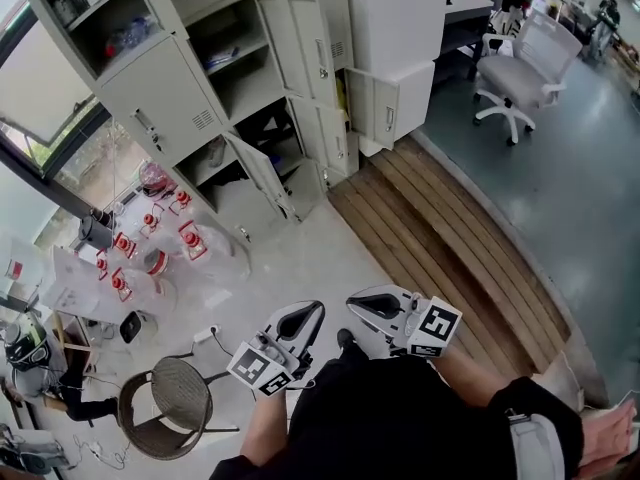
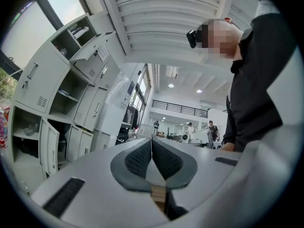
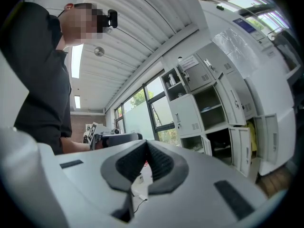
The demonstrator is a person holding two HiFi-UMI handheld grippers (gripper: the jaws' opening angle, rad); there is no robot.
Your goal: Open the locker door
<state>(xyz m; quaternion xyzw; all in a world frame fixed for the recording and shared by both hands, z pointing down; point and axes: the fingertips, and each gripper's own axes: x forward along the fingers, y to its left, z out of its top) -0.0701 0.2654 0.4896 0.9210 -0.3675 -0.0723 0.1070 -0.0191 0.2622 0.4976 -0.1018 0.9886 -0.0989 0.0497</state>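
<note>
Lockers in a pale grey metal locker bank [image 1: 160,103] fill the upper left and upper centre of the head view, well apart from both tools. Several of its doors stand swung open, among them a tall open door [image 1: 310,48] at upper centre. A large closed door [image 1: 150,108] with a handle sits at upper left. A brown wooden plank strip [image 1: 450,238] runs diagonally across the centre right. A white swivel office chair [image 1: 525,68] stands at upper right, and a round brown wicker chair [image 1: 175,403] sits at lower left. At the bottom centre, the white left gripper [image 1: 312,313] and the white right gripper [image 1: 358,303] are side by side, near each other. In the left gripper view the dark ribbed pads [image 2: 140,158] are pressed together on nothing, with the locker bank [image 2: 33,84] at the left. In the right gripper view the jaws likewise meet empty, with the locker bank [image 3: 199,113] at the right.
</note>
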